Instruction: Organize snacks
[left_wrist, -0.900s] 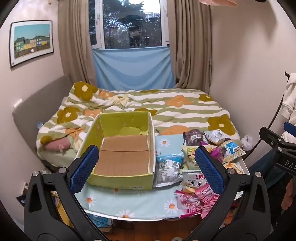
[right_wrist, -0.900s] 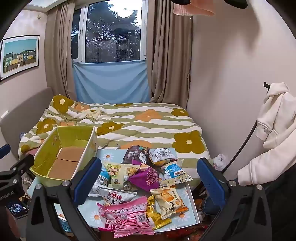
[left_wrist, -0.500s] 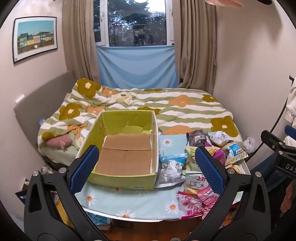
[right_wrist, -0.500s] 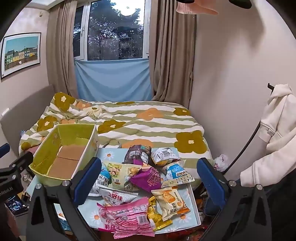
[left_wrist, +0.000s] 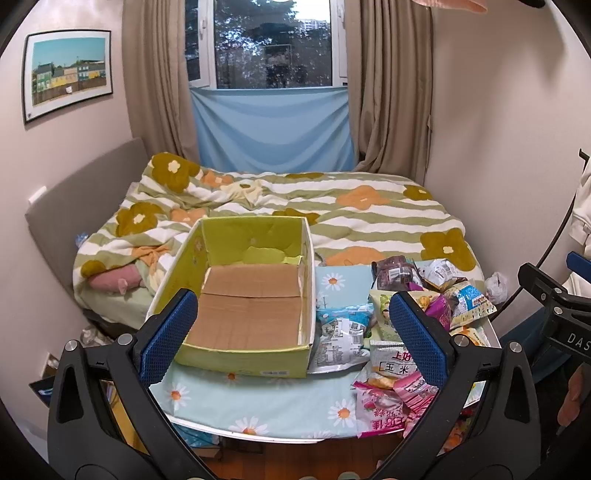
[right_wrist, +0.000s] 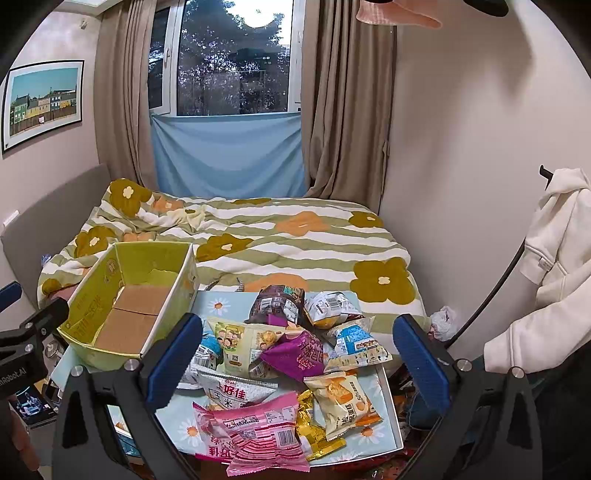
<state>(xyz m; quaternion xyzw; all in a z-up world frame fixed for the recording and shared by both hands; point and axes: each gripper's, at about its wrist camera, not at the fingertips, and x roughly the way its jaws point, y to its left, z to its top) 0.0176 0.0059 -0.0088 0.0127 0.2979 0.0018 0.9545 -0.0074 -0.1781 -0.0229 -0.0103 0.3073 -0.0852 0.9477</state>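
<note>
**Snacks heaped at the surface edge, box waiting**

Risk sits nearest: the pink packet (right_wrist: 255, 432) overhangs the front edge of the surface (left_wrist: 258, 402), so a careless nudge could tip it to the floor. Both the left hand-held gripper (left_wrist: 291, 336) and the right hand-held gripper (right_wrist: 297, 363) hover with fingers spread apart, holding nothing. Just beyond, the snack pile (right_wrist: 291, 350) overlaps loosely on the right half; pinching one slick bag may drag its neighbours. The pink packet's long axis runs left to right. Farther left, the green cardboard box (left_wrist: 243, 291) stands open-topped, its long axis pointing away toward the bed (right_wrist: 295, 236).
</note>
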